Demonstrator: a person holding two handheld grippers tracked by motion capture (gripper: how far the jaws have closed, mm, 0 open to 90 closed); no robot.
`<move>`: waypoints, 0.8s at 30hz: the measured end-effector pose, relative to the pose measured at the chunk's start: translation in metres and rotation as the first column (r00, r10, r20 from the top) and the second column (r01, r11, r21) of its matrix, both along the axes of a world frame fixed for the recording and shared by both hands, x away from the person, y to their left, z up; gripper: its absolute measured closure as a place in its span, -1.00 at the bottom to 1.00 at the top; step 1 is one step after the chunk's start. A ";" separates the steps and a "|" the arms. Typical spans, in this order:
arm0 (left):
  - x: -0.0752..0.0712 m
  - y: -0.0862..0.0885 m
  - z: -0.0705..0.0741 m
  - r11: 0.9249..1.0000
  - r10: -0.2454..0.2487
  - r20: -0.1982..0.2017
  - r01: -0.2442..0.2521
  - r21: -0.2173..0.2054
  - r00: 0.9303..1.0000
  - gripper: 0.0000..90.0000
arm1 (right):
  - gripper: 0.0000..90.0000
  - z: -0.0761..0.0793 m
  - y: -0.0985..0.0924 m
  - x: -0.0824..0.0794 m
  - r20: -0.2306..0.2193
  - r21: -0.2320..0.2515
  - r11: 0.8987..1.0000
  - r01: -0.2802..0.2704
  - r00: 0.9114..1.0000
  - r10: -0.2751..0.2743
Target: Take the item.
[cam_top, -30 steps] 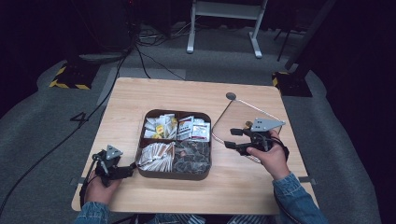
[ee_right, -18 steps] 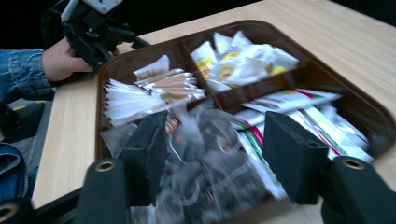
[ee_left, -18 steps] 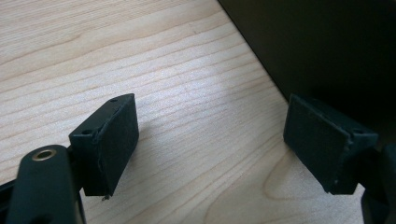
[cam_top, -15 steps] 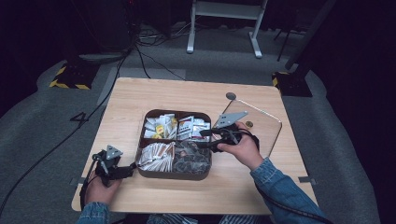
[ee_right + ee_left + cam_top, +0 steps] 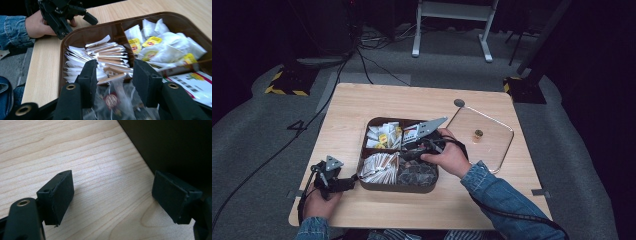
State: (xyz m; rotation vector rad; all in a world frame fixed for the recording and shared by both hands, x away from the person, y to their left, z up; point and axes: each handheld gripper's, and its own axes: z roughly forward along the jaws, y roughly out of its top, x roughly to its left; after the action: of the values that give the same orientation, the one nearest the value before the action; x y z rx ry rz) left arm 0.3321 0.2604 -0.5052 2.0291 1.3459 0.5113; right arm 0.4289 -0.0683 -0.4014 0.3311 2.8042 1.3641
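Resting spread and empty on the worktop [image 5: 362, 100] against the tray [image 5: 362, 165], the left tool [image 5: 343, 183] steadies it, while the right tool [image 5: 114, 75], its jaws just narrowing yet unclenched, hovers over the clear-wrapped tea bags [image 5: 112, 100] in the near compartment.

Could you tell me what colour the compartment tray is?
Dark brown tray, clearest in the right gripper view.
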 end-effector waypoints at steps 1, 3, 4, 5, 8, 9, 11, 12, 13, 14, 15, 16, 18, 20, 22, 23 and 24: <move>0.000 0.000 0.000 1.000 0.000 0.000 0.000 0.000 1.000 -0.59 | 0.22 -0.002 0.008 -0.001 -0.003 -0.011 1.000 -0.006 1.000 0.006; 0.000 0.000 0.000 1.000 0.000 -0.002 0.000 0.001 1.000 -0.59 | 0.22 -0.003 0.011 0.000 -0.004 -0.014 1.000 -0.007 1.000 0.007; 0.001 0.000 0.000 1.000 0.000 -0.002 0.000 0.001 1.000 -0.59 | 0.22 -0.004 0.015 0.000 -0.008 -0.018 1.000 -0.006 1.000 0.006; 0.001 0.000 0.000 1.000 0.001 -0.002 -0.001 0.001 1.000 -0.59 | 0.22 -0.005 0.018 0.000 -0.011 -0.019 1.000 -0.004 1.000 0.004; 0.001 0.000 0.000 1.000 0.001 -0.003 -0.001 0.000 1.000 -0.59 | 0.21 -0.007 0.027 0.000 -0.017 -0.022 1.000 -0.006 1.000 0.005; 0.001 0.000 0.000 1.000 0.001 -0.003 -0.001 0.000 1.000 -0.59 | 0.21 -0.008 0.031 0.000 -0.020 -0.026 1.000 -0.006 1.000 0.005; 0.001 0.000 0.000 1.000 0.001 -0.003 -0.001 0.000 1.000 -0.59 | 0.24 -0.009 0.037 -0.001 -0.018 -0.029 0.999 -0.015 1.000 0.014; 0.001 0.000 0.000 1.000 0.001 -0.003 -0.001 0.000 1.000 -0.59 | 0.25 -0.010 0.041 -0.001 -0.015 -0.034 0.999 -0.018 1.000 0.017; 0.001 0.000 0.000 1.000 0.002 -0.003 -0.002 0.000 1.000 -0.59 | 0.33 -0.013 0.048 -0.002 -0.021 -0.037 0.999 -0.026 0.999 0.025; 0.001 0.000 0.000 1.000 0.002 -0.003 -0.002 0.000 1.000 -0.59 | 0.33 -0.013 0.048 -0.002 -0.021 -0.037 0.999 -0.026 0.999 0.025; 0.001 0.000 0.000 1.000 0.001 -0.003 -0.001 0.000 1.000 -0.59 | 0.35 -0.015 0.052 -0.002 -0.032 -0.038 0.999 -0.029 0.999 0.028; 0.001 0.000 0.000 1.000 0.002 -0.003 -0.002 0.000 1.000 -0.59 | 0.35 -0.017 0.056 -0.002 -0.038 -0.045 0.999 -0.028 0.999 0.027; 0.001 0.000 0.000 1.000 0.001 -0.003 -0.001 0.001 1.000 -0.59 | 0.35 -0.020 0.061 -0.002 -0.037 -0.042 0.999 -0.026 0.999 0.025; 0.001 0.000 0.000 1.000 0.002 -0.003 -0.002 0.001 1.000 -0.59 | 0.32 -0.024 0.066 -0.002 -0.053 -0.033 0.999 -0.030 0.998 0.029; 0.001 0.000 0.000 1.000 0.002 -0.003 -0.002 0.001 1.000 -0.59 | 0.28 -0.028 0.071 -0.001 -0.086 -0.056 0.998 -0.037 0.996 0.032; 0.001 0.000 0.000 1.000 0.002 -0.003 -0.002 0.001 1.000 -0.59 | 0.26 -0.029 0.073 0.000 -0.095 -0.057 0.998 -0.038 0.995 0.032; 0.001 0.000 0.000 1.000 0.002 -0.003 -0.002 0.001 1.000 -0.59 | 0.25 -0.031 0.075 0.000 -0.104 -0.060 0.998 -0.032 0.994 0.026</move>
State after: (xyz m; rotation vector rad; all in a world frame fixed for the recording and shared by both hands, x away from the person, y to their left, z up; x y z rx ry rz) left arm 0.3328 0.2603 -0.5050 2.0301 1.3492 0.5098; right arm 0.4286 0.0066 -0.4322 0.3722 2.9389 1.2989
